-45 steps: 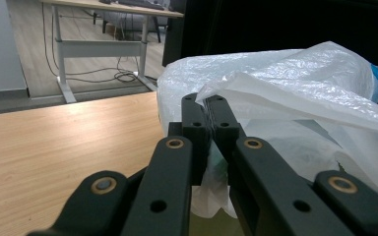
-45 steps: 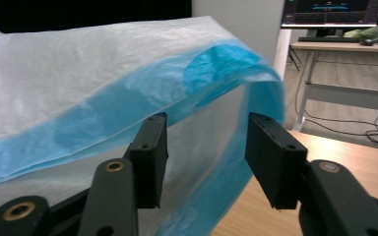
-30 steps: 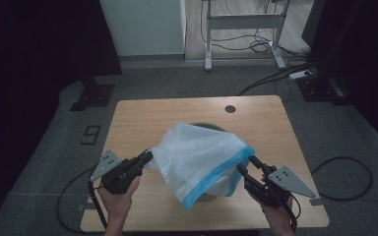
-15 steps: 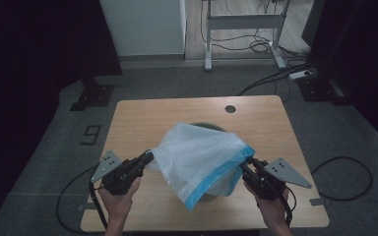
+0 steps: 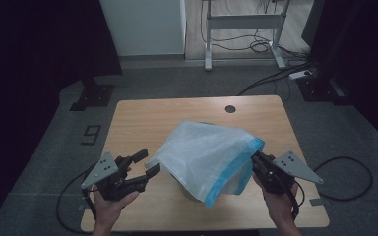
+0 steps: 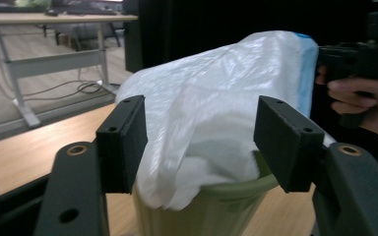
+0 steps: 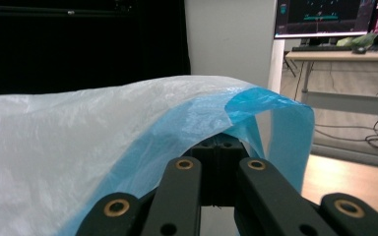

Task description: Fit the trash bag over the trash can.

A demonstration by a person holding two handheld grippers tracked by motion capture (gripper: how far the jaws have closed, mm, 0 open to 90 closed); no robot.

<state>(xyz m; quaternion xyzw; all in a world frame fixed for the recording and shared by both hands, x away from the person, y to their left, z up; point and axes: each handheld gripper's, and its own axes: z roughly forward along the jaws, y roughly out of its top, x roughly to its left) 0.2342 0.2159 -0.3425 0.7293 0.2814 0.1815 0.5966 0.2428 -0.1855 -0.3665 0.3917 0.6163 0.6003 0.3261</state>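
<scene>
Dark curtains and a grey floor ring the wooden table (image 5: 142, 118), where a green bin (image 6: 211, 209) stands under a white plastic bag with a blue rim (image 5: 204, 155) draped over its mouth.

On the left gripper (image 5: 145, 164) the jaws have just been opening and now stand well spread. In the left gripper view the bag's white film bulges between the two black pads; it lies close against the pad at the left of that view, though I cannot tell whether it touches, and the other pad stands clear of it. The bin's rim sits just below and beyond these jaws.

On the right gripper (image 5: 257, 160) the jaws have just been closing and are now pressed together. In the right gripper view the blue rim band folds down over their tips, and they seem to pinch that edge, though the contact itself is hidden under the plastic. From there the bag stretches away from the right jaws toward the left ones, raised like a tent above the bin.
</scene>
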